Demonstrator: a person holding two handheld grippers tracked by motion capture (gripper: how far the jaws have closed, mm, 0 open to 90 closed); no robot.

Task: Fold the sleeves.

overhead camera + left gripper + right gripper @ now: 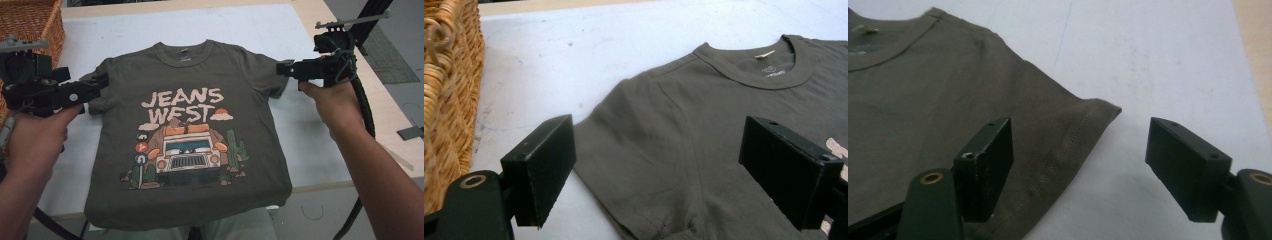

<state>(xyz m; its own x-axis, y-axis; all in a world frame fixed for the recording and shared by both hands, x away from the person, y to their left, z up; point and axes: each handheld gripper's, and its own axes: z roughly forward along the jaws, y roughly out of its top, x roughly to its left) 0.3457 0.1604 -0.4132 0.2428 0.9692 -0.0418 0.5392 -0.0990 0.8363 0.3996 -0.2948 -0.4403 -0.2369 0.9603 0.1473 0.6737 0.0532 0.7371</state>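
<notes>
- The T-shirt [190, 135] lies flat and face up on the table [310, 150], collar away from me, hem hanging over the near edge.
- My left gripper [102, 82] is at the left sleeve [634, 165], jaws spread wide and holding nothing; the sleeve edge lies between them.
- My right gripper [285, 67] is at the right sleeve [1068, 135], jaws likewise apart and empty, one over the cloth, the other over bare table.
- Judgement: the step in hand appears to be taking both sleeves. To do it well, I lower each gripper until the sleeve hem sits fully between the jaws, then close evenly on both sides so the shirt does not skew.
- Risk: pinching a single layer, or dragging cloth off the near edge.
- A wicker basket [30, 25] stands just beside my left gripper; swinging outward would strike it.
- The right side is unobstructed.
</notes>
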